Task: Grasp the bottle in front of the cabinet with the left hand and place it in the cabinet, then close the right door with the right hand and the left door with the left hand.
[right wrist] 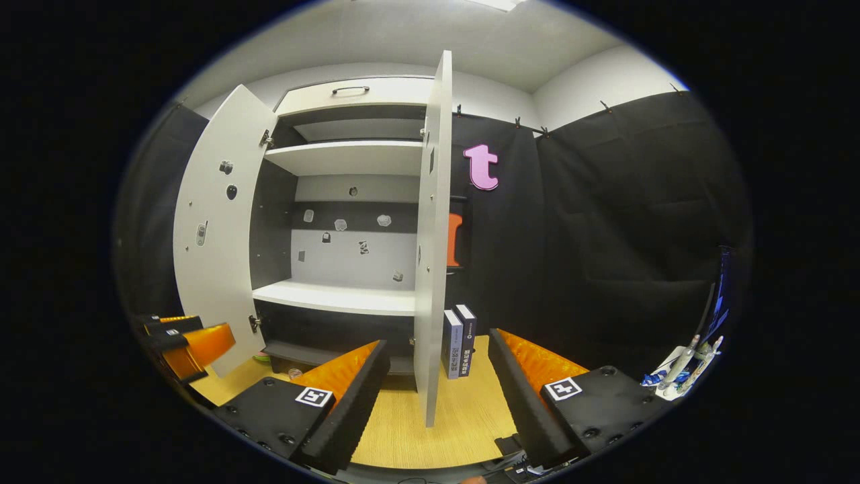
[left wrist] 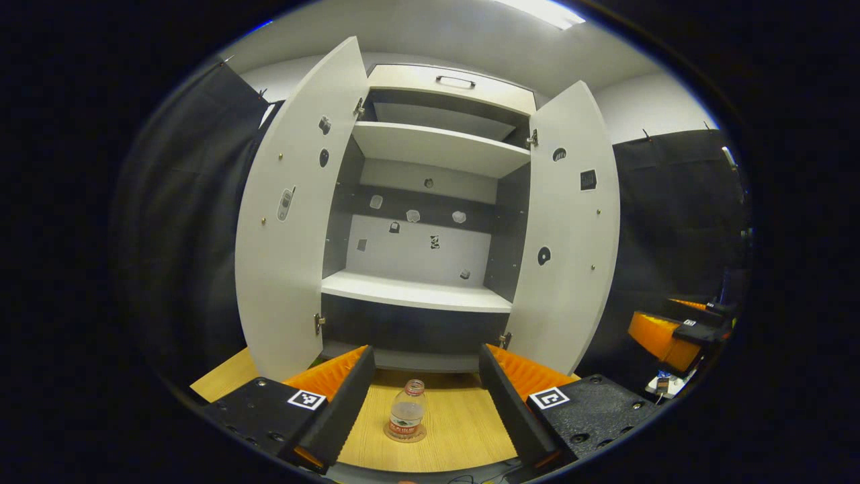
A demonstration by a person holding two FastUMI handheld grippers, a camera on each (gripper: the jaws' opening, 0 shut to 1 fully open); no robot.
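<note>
From where I'm driving, the bottle (left wrist: pixel 408 410) is standing upright on the wooden counter (left wrist: pixel 470 430) in front of the cabinet (left wrist: pixel 430 222), sitting between the left gripper (left wrist: pixel 424 396) jaws, which are spread wide and not touching it. Both doors are swung open, left door (left wrist: pixel 295 215) and right door (left wrist: pixel 568 235). Right gripper (right wrist: pixel 437 396) is wide open too with nothing in it, pointed at the right door's edge, two books (right wrist: pixel 459 341) standing just beside that door.
</note>
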